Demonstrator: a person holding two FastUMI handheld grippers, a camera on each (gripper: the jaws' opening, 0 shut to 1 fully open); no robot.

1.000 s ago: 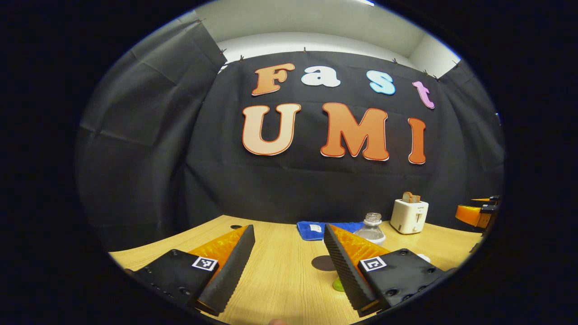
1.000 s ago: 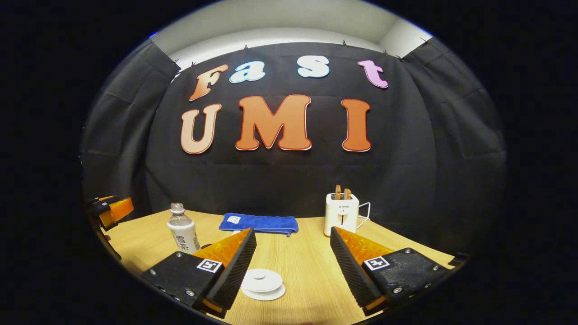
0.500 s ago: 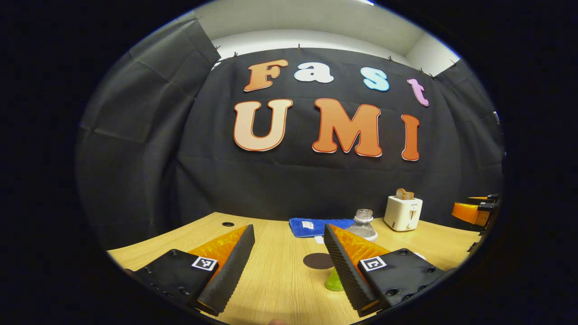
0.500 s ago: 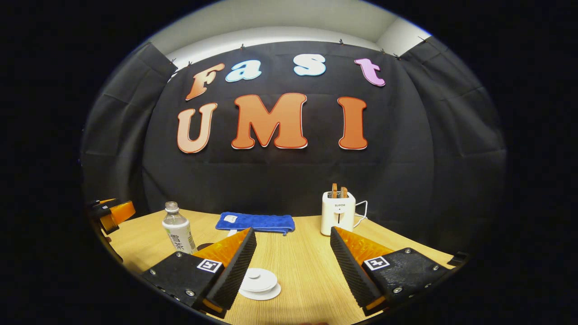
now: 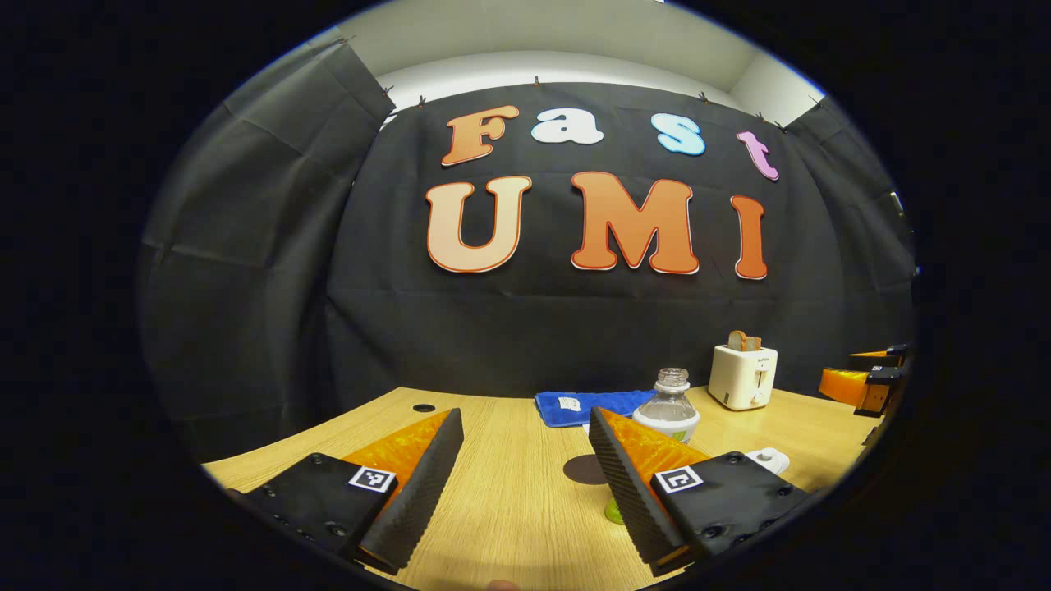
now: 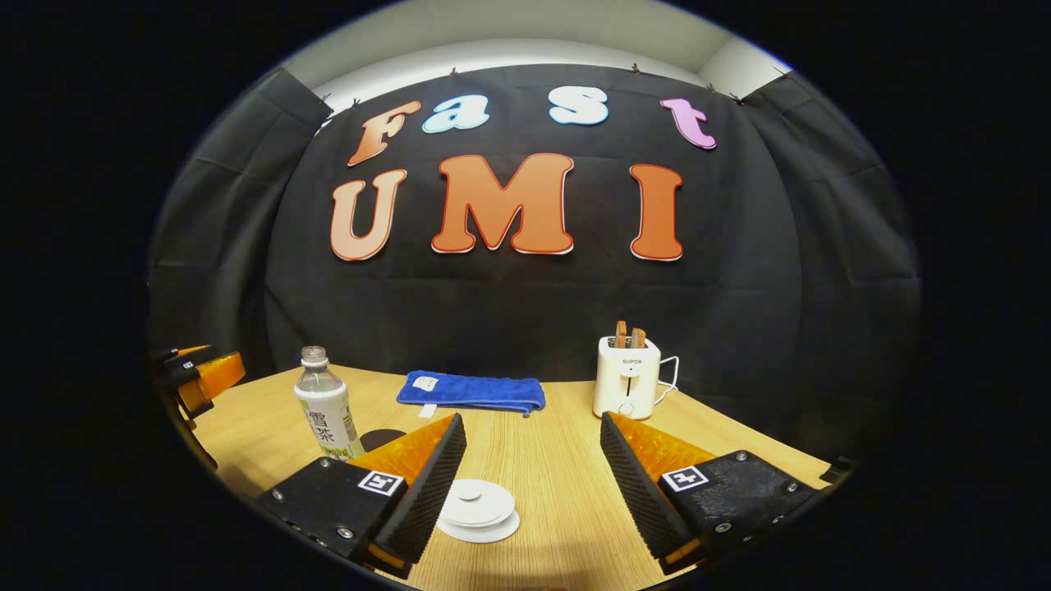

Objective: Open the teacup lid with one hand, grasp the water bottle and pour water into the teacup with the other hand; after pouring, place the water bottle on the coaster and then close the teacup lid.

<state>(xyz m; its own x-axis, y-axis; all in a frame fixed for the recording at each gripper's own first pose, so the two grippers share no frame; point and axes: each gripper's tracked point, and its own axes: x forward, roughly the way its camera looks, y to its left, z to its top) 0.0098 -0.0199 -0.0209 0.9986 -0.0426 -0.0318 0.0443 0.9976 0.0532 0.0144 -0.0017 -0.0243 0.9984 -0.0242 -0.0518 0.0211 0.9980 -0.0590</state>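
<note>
Both grippers, left (image 5: 521, 460) and right (image 6: 532, 464), hover with fingers spread above the tabletop (image 6: 566, 484), the lidded teacup (image 6: 478, 509) before the right.

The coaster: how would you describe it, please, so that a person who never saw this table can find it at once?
Start at the wooden table and find the blue towel lying at its far edge. Nearer than the towel stands a clear water bottle, and the coaster lies flat right beside it. It is a thin, dark, round disc, unlike the white teacup lid.
</note>
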